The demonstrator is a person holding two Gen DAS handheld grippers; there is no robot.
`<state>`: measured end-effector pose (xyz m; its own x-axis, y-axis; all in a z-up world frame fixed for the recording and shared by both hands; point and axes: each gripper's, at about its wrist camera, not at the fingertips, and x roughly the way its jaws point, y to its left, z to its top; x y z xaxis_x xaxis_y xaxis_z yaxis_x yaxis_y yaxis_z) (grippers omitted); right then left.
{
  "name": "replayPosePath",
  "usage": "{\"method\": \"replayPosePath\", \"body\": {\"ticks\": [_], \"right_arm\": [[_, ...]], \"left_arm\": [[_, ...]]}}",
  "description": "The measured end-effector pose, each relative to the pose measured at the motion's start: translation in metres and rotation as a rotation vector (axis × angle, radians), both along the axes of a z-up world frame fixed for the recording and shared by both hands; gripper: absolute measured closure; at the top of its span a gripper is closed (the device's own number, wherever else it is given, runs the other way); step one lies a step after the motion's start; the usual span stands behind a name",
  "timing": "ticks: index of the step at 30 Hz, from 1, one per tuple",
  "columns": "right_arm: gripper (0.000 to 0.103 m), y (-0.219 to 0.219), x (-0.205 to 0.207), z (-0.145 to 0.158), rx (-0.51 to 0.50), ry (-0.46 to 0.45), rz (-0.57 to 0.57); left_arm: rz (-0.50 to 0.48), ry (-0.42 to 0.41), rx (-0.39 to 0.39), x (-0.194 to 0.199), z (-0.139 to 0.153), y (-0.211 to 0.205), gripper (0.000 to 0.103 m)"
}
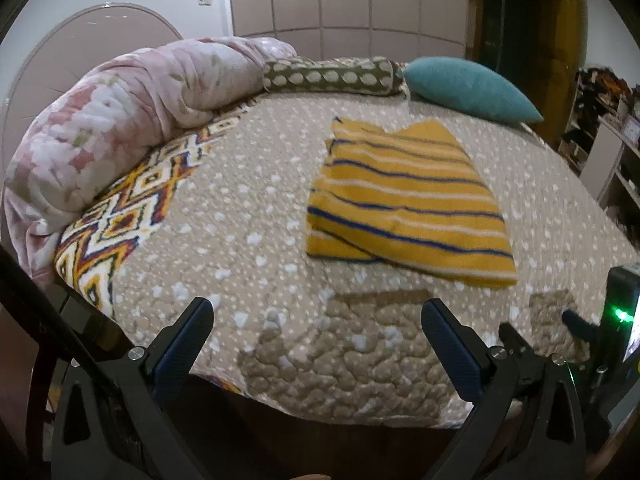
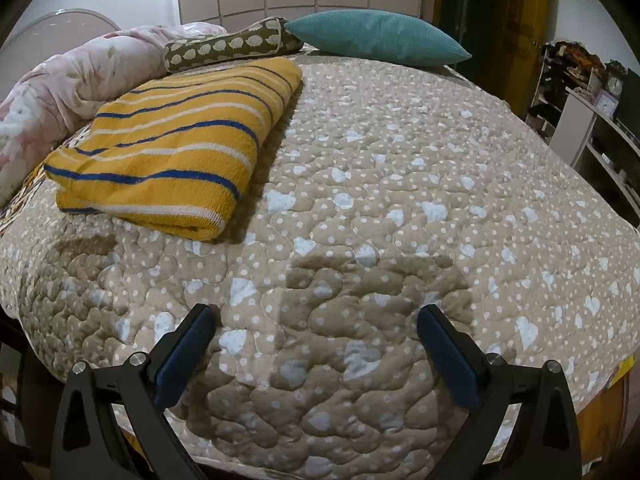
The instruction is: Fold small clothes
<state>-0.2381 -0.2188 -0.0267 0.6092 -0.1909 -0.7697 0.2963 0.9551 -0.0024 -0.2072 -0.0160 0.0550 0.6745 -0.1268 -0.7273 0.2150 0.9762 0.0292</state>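
Warm indoor light falls from above and behind the cameras, casting soft gripper-shaped shadows on the quilt [image 2: 400,184]. Fisheye bending curves the edges, with black corners. The left view is blurred, smearing the striped garment [image 1: 404,200]; the right view is sharp.

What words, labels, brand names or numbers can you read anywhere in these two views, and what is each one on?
No text can be read in either view.
Yellow striped garment: stripes only, no label showing.
Quilted bedspread: hearts and dots, no writing.
Clocks on the shelf: dials too small to read.
Wall plate: too small and blurred to tell any marking.
Screen edge by the green light: cut off, unreadable.
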Motion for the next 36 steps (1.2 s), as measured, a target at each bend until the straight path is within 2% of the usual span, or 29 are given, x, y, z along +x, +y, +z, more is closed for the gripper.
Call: {"method": "replayPosePath", "body": {"ticks": [11,36], "right_arm": [[0.0,0.007,-0.01,-0.005,-0.045,-0.072,-0.007],[0.0,0.006,-0.01,-0.004,-0.049,-0.089,-0.002]], "left_arm": [[-0.017,0.111,0.018,0.009,-0.035,-0.002,0.0],[-0.002,0.221,0.012,0.022,-0.06,0.003,0.0]]}}
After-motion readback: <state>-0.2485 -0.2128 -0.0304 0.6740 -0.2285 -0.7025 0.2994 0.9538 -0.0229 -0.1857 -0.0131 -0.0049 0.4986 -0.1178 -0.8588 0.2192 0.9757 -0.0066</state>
